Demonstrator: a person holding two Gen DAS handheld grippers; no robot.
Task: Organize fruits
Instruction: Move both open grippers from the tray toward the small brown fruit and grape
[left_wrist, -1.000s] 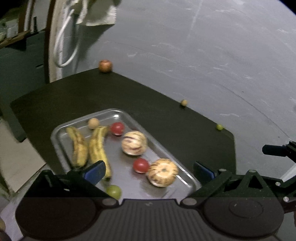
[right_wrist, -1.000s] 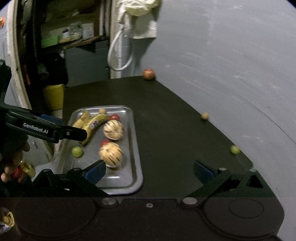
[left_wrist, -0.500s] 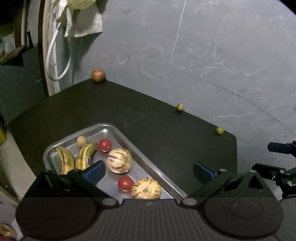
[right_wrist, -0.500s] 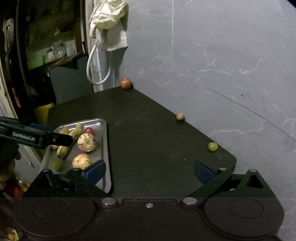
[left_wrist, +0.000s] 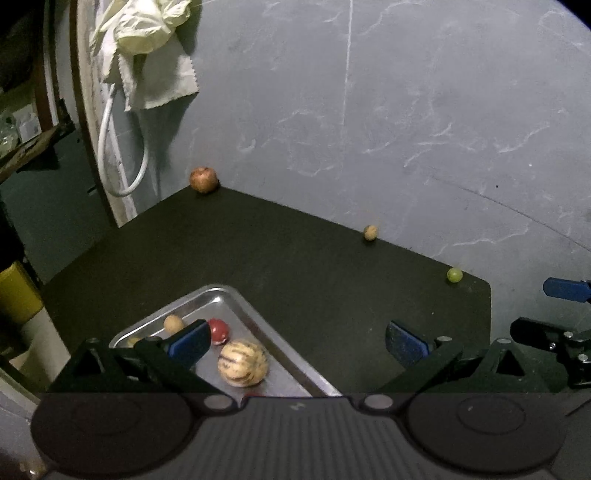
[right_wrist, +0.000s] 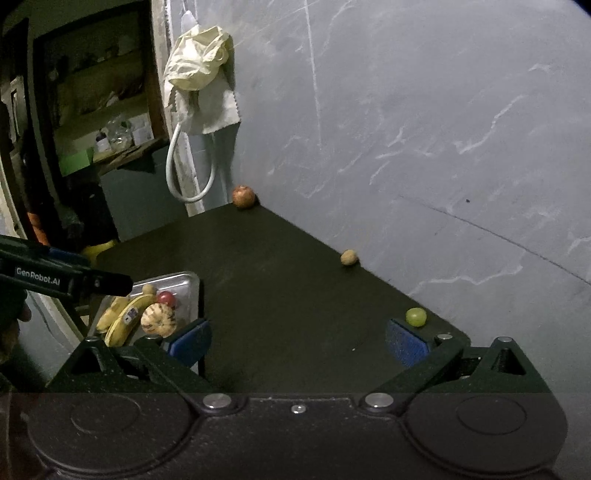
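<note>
A metal tray (left_wrist: 258, 314) (right_wrist: 188, 282) on the black table holds bananas (right_wrist: 123, 317), a striped melon (left_wrist: 242, 363) (right_wrist: 158, 319), a red tomato (left_wrist: 218, 328) and a small tan fruit (left_wrist: 173, 324). Three fruits lie loose along the table's far edge by the wall: a reddish apple (left_wrist: 203, 179) (right_wrist: 243, 196), a tan nut-like fruit (left_wrist: 370, 232) (right_wrist: 349, 257) and a green grape (left_wrist: 454, 275) (right_wrist: 416, 316). My left gripper (left_wrist: 295, 341) hangs open above the tray's near end. My right gripper (right_wrist: 297, 339) is open over bare table, its right pad close to the green grape.
A grey marbled wall (left_wrist: 406, 110) backs the table. A cloth and a looped white hose (right_wrist: 192, 140) hang at the wall's left corner. Shelves with clutter (right_wrist: 110, 136) lie beyond. The table's middle (right_wrist: 288, 280) is bare black surface.
Both grippers have pulled back and tilted up, so the tray has slid toward the lower left of each view. More wall shows now. No fruit has moved.
</note>
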